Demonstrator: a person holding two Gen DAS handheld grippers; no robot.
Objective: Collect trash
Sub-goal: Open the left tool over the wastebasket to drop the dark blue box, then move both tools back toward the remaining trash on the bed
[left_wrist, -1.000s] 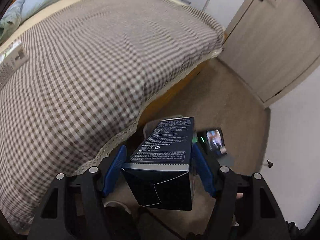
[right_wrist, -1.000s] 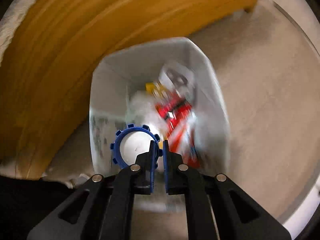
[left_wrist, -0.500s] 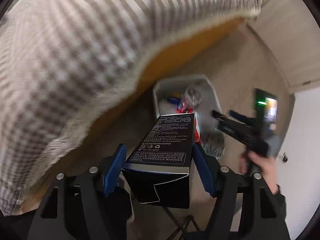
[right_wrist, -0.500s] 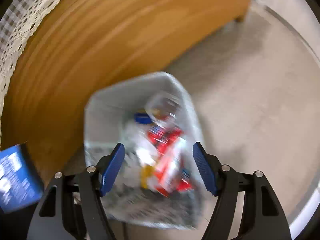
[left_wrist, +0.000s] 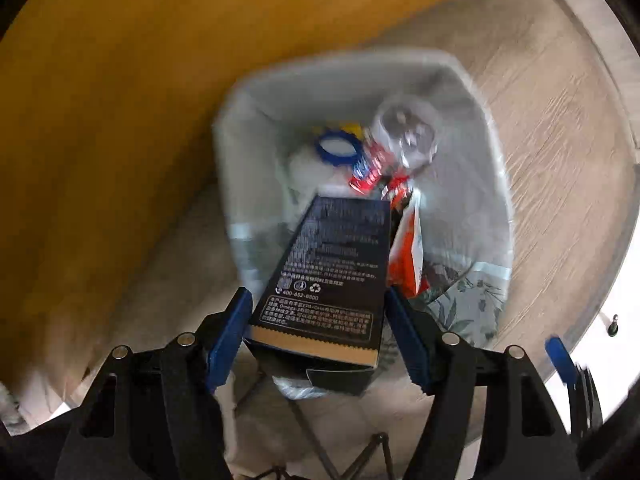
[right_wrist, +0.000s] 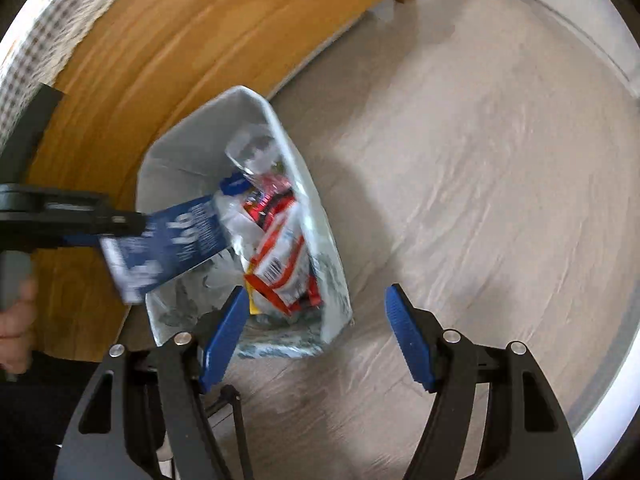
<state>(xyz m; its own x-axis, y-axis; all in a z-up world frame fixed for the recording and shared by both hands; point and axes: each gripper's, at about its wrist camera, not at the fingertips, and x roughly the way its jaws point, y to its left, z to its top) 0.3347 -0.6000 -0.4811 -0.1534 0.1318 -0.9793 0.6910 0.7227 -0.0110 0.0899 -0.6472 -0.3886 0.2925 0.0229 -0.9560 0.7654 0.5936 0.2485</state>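
Note:
My left gripper [left_wrist: 318,334] is shut on a dark blue carton [left_wrist: 332,272] with white print, pointing down over the white trash bin [left_wrist: 488,208]. In the right wrist view the same carton [right_wrist: 168,248] hangs above the bin's left rim [right_wrist: 256,98], held by the left gripper [right_wrist: 120,222]. Inside the bin lie a blue-rimmed lid [left_wrist: 338,147], a clear plastic bottle [left_wrist: 408,136] and red-and-white wrappers [right_wrist: 280,252]. My right gripper [right_wrist: 314,330] stands open and empty, over the bin's near right corner and the floor.
The bed's wooden side panel [right_wrist: 168,64] runs right behind the bin, with the checked bedspread [right_wrist: 24,52] hanging over it. Pale wood-look floor [right_wrist: 480,200] spreads to the right up to a white skirting board [right_wrist: 592,32]. A hand [right_wrist: 16,320] shows at the left edge.
The left gripper dropped from over the bed to above the bin, still holding the carton. The right gripper let the blue lid fall into the bin, opened, and slid right.

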